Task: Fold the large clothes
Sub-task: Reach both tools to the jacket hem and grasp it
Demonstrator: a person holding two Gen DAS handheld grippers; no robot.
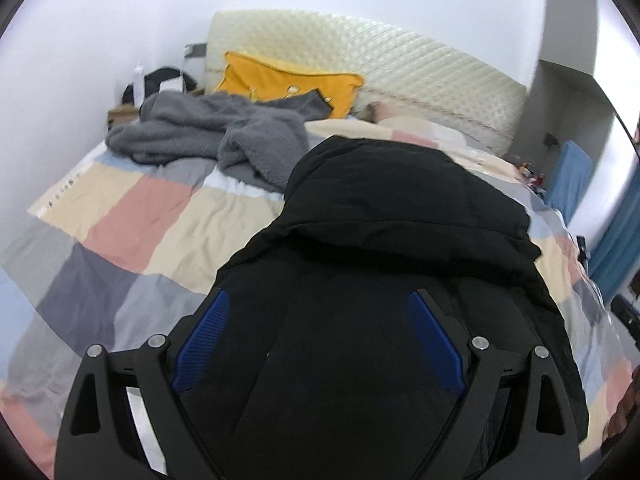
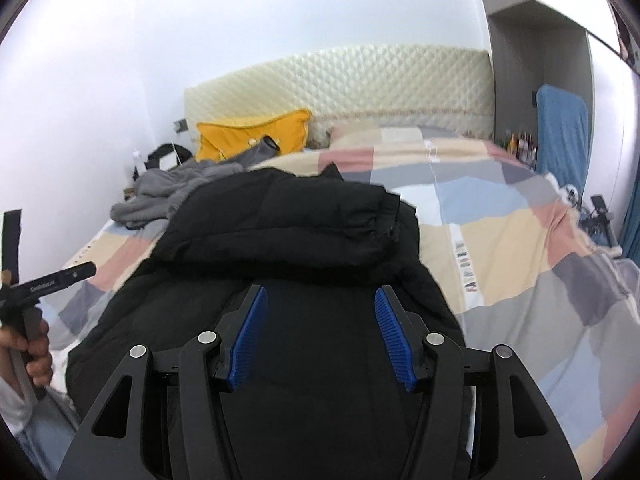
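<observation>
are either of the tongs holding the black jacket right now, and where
Neither. The left tongs and right tongs both stand open above the black jacket, with nothing pinched between their pads.

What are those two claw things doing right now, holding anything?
Left gripper: open, holding nothing, above the black jacket.
Right gripper: open, nothing between its pads, also above the jacket.

A home bedroom — checked duvet [image 1: 132,216], padded headboard [image 2: 360,84], yellow pillow [image 1: 288,80], perhaps a wardrobe [image 2: 520,60]
</observation>
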